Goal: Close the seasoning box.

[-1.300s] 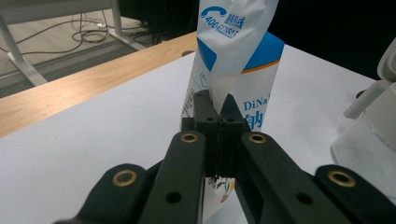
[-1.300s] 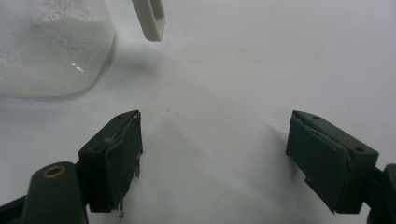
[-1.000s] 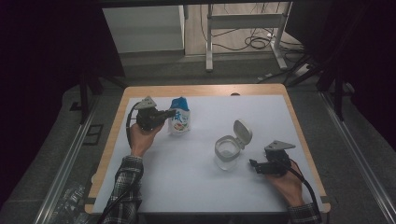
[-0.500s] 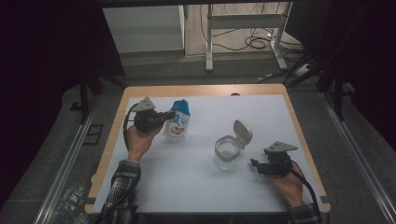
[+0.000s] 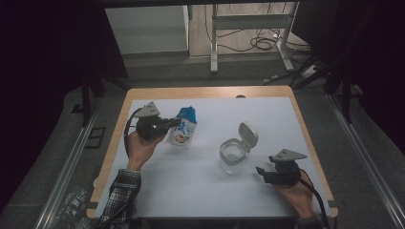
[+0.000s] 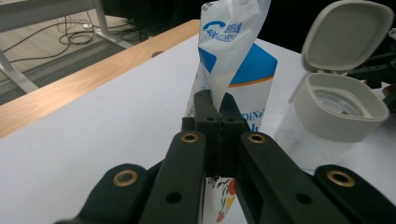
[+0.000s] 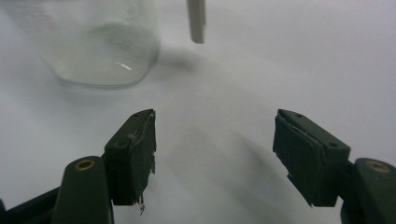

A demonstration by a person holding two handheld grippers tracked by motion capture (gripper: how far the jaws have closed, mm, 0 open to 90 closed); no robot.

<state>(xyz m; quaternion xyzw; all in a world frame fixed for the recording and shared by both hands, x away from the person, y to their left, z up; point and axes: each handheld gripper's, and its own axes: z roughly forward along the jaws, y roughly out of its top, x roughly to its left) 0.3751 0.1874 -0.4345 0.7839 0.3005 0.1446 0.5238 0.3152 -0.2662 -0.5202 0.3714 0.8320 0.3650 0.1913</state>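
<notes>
Pouch [image 6: 233,70] top edge pinched in left gripper [image 6: 215,109].

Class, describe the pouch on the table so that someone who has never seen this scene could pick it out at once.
Start at the white table with its wooden edge. On the person's left side, the left gripper pinches a white pouch with a blue top and printing on its front. Its neighbour, the clear jar with a flipped-open lid, is glassy and unprinted, and the right gripper holds nothing.

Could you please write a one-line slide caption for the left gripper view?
Left tool shut on the top edge of a blue-and-white pouch, beside an open-lidded clear jar on the white table.
</notes>
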